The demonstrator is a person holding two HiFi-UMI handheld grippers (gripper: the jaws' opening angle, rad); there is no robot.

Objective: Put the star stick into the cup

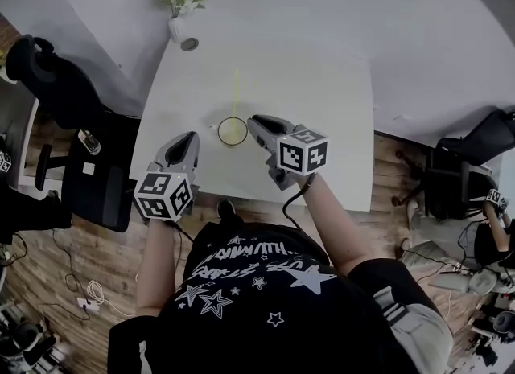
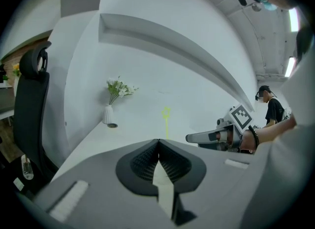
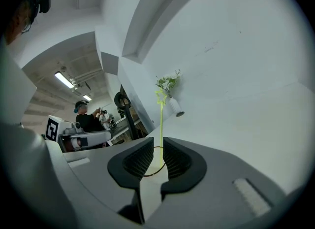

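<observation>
A clear cup [image 1: 232, 131] stands near the front of the white table [image 1: 322, 115], and a thin yellow-green star stick [image 1: 236, 95] rises upright from it. My right gripper [image 1: 254, 122] sits just right of the cup, its jaws slightly apart. In the right gripper view the star stick [image 3: 161, 124] and the cup's rim [image 3: 153, 172] show through the narrow gap of my right gripper [image 3: 158, 144], beyond the jaws and not touching them. My left gripper [image 1: 191, 137] hovers left of the cup, jaws pressed together on nothing. The left gripper view has the left gripper [image 2: 158, 142] pointing at the star stick [image 2: 166, 122].
A white vase of flowers [image 1: 179, 22] and a small round lid [image 1: 190, 43] sit at the table's far left corner. A black office chair [image 1: 56, 83] stands left of the table. Another person [image 2: 272, 110] stands in the background.
</observation>
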